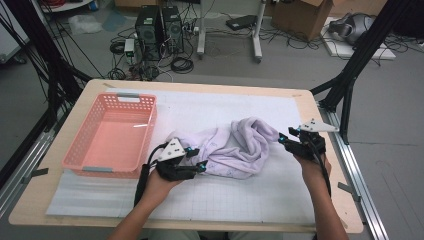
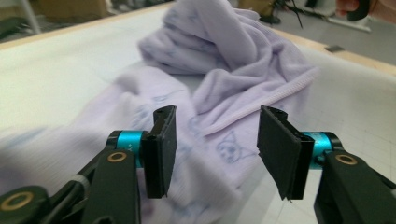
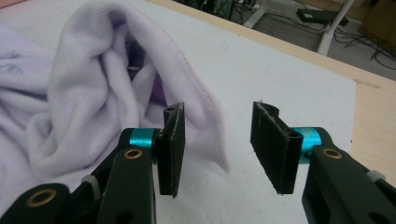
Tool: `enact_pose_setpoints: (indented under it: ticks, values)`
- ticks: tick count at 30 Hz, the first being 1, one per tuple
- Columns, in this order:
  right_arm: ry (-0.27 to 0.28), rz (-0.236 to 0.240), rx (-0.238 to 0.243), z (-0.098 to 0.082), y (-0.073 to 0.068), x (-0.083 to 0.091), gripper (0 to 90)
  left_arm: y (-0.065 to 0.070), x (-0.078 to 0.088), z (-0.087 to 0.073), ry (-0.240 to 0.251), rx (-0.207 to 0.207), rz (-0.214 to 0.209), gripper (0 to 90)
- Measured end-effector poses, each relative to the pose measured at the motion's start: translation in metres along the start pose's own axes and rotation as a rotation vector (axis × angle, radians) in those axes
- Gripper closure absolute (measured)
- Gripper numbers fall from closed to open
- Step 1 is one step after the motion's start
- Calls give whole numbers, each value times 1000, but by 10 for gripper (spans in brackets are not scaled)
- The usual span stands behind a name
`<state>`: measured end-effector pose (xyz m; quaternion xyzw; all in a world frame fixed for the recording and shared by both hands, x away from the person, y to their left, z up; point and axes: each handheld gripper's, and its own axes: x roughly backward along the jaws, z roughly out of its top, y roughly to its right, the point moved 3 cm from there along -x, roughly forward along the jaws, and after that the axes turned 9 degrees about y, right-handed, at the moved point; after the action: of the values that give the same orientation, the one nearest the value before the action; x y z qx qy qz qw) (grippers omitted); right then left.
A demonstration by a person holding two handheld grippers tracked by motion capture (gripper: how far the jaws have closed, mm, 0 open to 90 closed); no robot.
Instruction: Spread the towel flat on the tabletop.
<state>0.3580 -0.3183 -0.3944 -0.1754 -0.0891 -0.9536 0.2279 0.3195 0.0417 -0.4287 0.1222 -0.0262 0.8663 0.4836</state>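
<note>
Both tools hang open beside lilac towel [image 1: 235, 147]; pink basket [image 1: 80, 145] holds nothing.

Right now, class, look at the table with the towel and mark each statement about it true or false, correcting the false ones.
1. The lilac towel lies crumpled on the white mat. True.
2. The pink basket holds the towel. False: the basket is empty and the towel lies beside it.
3. The left gripper is open. True.
4. The right gripper clamps the towel's edge. False: its jaws stand apart with nothing pinched between them.
</note>
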Motion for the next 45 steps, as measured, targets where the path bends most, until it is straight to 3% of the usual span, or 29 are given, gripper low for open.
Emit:
enact_pose_setpoints:
  ticks: [2, 6, 7, 8, 9, 13, 14, 15, 17, 19, 23, 24, 25, 26, 27, 28, 30, 35, 36, 37, 38, 41, 45]
  values:
    - [1, 3, -7, -11, -1, 8, 554, 7, -20, 4, -37, -23, -36, 422]
    - [-13, 4, -27, -27, 0, 14, 554, 14, -39, 7, -59, -39, -78, 406]
    - [-13, 5, -34, -31, 1, 16, 554, 19, -52, 6, -80, -53, -111, 406]
    - [-13, 5, -34, -31, 1, 16, 554, 19, -52, 6, -80, -53, -111, 406]
    - [-17, 10, -58, -39, 1, 18, 555, 25, -64, 3, -109, -69, -151, 406]
    - [-32, 36, -76, -52, 0, 19, 556, 35, -81, -3, -161, -82, -195, 417]
    - [-41, 45, -82, -54, -2, 19, 557, 38, -88, -9, -203, -100, -213, 441]
    - [-41, 50, -78, -56, -2, 18, 557, 38, -88, -9, -203, -100, -213, 476]
    - [-43, 63, -75, -57, -4, 16, 557, 39, -93, -12, -232, -111, -207, 645]
    - [-44, 73, -67, -58, -6, 14, 556, 35, -92, -12, -233, -136, -188, 801]
    - [-55, 97, -59, -59, -12, 9, 561, 13, -74, 12, -19, 14, -141, 822]
    - [-58, 104, -57, -59, -14, 8, 562, 13, -74, 12, -19, 14, -141, 822]
    - [-61, 112, -55, -59, -16, 6, 563, 6, -70, 17, 15, 47, -114, 822]
    - [-62, 117, -53, -59, -18, 4, 563, -10, -62, 25, 23, 50, -53, 822]
    - [-65, 127, -48, -58, -20, 1, 565, -18, -59, 28, 31, 55, -17, 823]
    - [-68, 135, -50, -58, -23, -1, 564, -18, -59, 28, 31, 55, -17, 823]
    - [-69, 161, -42, -56, -29, -7, 565, -32, -53, 33, 61, 75, 48, 824]
    - [-89, 238, -5, -51, -52, -26, 562, -61, -44, 34, 68, 103, 196, 824]
    - [-95, 255, -2, -50, -57, -30, 562, -70, -40, 32, 73, 119, 244, 824]
    - [-95, 255, -2, -50, -57, -30, 562, -70, -40, 32, 73, 119, 244, 824]
    - [-101, 284, 15, -47, -67, -40, 561, -77, -36, 31, 75, 125, 277, 824]
    - [-116, 292, 27, -42, -77, -55, 558, -80, -34, 30, 76, 140, 277, 824]
    - [-109, 227, 24, -37, -78, -72, 557, -81, -32, 30, 70, 127, 279, 824]
